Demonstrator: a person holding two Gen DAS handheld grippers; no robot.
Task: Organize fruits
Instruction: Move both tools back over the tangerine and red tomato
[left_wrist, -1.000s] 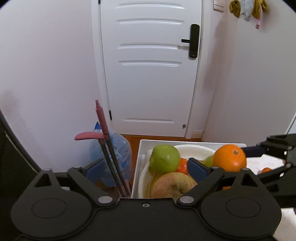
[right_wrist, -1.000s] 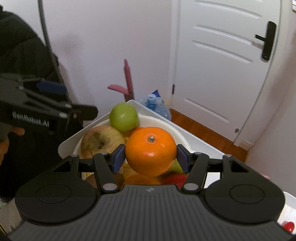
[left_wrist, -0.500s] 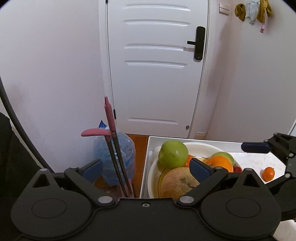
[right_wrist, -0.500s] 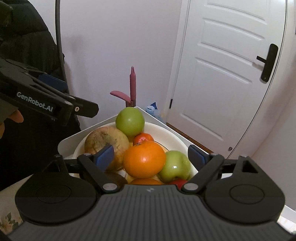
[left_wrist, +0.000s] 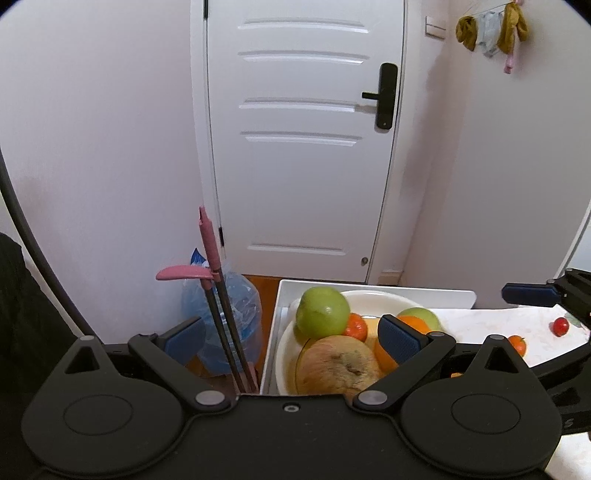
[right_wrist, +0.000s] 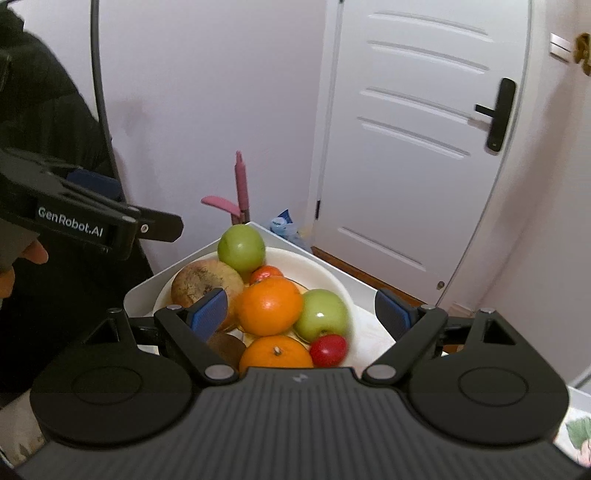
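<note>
Paneled white door behind — round glossy orange (right_wrist: 269, 305) tops the bowl (right_wrist: 325, 271); both claws (right_wrist: 306, 315) (left_wrist: 291, 338) gape, empty.

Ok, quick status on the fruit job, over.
Both grippers open and empty: left gripper, right gripper. Orange sits on the pile in the white bowl. Small orange and red fruit on table, unobstructed.

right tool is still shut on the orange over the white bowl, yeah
Not quite. The right wrist view shows the right tool open and holding nothing; the orange now rests in the white bowl among the other fruit. The tool is over the bowl, as you say.
</note>
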